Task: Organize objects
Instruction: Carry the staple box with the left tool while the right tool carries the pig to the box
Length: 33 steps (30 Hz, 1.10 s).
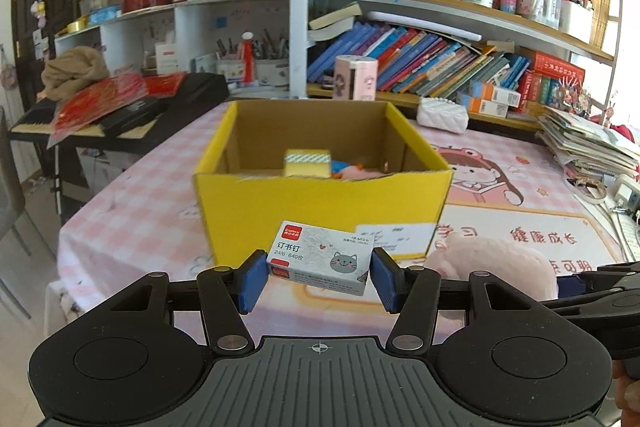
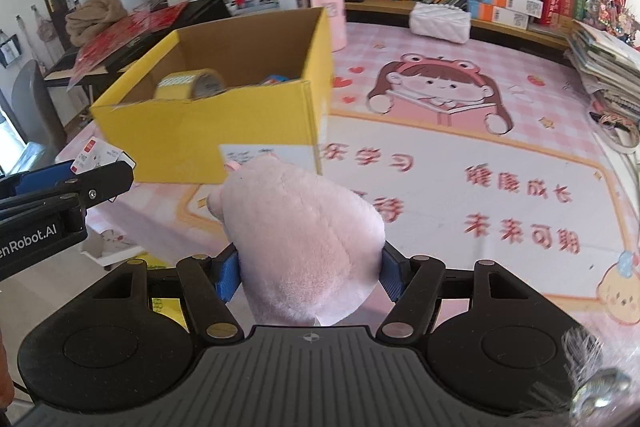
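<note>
Looking along the left claw (image 1: pixel 319 277): blue pads press both ends of a small staple box (image 1: pixel 320 259), grey-white with a cartoon cat, held clear of the table (image 1: pixel 520 163). Just beyond stands a yellow cardboard box (image 1: pixel 320 203), open-topped. Inside: a roll of yellow tape (image 1: pixel 307 163) and something pink and blue, blurred. At right edge, a pink plush toy (image 1: pixel 496 263) beside the other claw's black frame. Bookshelf (image 1: pixel 440 63) behind the table.

Right wrist view: right claw (image 2: pixel 308 273) partly closed, pads pinching the pink plush toy (image 2: pixel 300 227) at its sides, held above the table's pink cartoon mat (image 2: pixel 480 147). Yellow cardboard box (image 2: pixel 208 143) ahead and left, tape roll (image 2: pixel 192 85) inside. Left claw (image 2: pixel 80 183) at far left, staple box (image 2: pixel 94 155) in its grip.
</note>
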Available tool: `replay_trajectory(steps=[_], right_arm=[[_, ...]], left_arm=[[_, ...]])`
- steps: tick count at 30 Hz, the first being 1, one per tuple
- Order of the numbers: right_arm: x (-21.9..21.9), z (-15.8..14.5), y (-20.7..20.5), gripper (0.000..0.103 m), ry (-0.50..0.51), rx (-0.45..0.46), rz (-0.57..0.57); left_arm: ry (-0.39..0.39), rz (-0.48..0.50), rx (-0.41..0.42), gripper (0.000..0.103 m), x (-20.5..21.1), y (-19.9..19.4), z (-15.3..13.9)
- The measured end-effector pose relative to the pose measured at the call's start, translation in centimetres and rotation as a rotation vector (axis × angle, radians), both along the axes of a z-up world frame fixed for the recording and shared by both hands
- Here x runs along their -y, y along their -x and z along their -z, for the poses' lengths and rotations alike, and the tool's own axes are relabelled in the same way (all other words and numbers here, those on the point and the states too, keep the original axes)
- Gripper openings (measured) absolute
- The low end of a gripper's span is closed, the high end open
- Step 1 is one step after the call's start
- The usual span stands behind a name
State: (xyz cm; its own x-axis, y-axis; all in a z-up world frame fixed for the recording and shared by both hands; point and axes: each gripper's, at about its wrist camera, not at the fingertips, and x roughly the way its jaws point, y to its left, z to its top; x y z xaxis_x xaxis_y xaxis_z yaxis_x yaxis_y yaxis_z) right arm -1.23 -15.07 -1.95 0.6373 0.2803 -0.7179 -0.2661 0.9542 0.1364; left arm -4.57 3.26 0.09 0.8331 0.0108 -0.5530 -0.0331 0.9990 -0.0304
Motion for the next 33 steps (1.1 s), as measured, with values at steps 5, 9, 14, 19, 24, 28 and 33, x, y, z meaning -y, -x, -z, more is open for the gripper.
replay_trajectory(steps=[5, 9, 14, 19, 24, 28, 33], right_arm=[[-2.0, 0.1, 1.5, 0.064, -0.002, 0.004, -0.017], [-2.9, 0.0, 2.2, 0.064, 0.001, 0.009, -0.011], [-3.7, -0.5, 2.5, 0.064, 0.01, 0.021, -0.009], [-4.0, -1.0, 2.5, 0.064, 0.023, 0.041, -0.005], [-3.6, -1.5, 2.6, 0.064, 0.037, 0.064, 0.016], [-3.3, -1.6, 2.4, 0.064, 0.048, 0.069, 0.029], [-2.9, -1.7, 1.5, 0.064, 0.048, 0.074, 0.04]], left_arm=[[0.006, -0.014, 0.002, 0.054, -1.9, 1.1, -0.1], [0.007, -0.009, 0.012, 0.054, -2.7, 1.6, -0.2], [0.017, -0.016, 0.034, 0.054, -3.7, 1.9, -0.5], [0.025, -0.02, 0.064, 0.054, -4.0, 1.9, -1.0], [0.038, -0.011, 0.08, 0.054, -3.9, 1.5, -1.2], [0.046, -0.003, 0.084, 0.054, -3.7, 1.0, -1.2], [0.044, 0.005, 0.089, 0.054, -3.4, 0.1, -1.3]])
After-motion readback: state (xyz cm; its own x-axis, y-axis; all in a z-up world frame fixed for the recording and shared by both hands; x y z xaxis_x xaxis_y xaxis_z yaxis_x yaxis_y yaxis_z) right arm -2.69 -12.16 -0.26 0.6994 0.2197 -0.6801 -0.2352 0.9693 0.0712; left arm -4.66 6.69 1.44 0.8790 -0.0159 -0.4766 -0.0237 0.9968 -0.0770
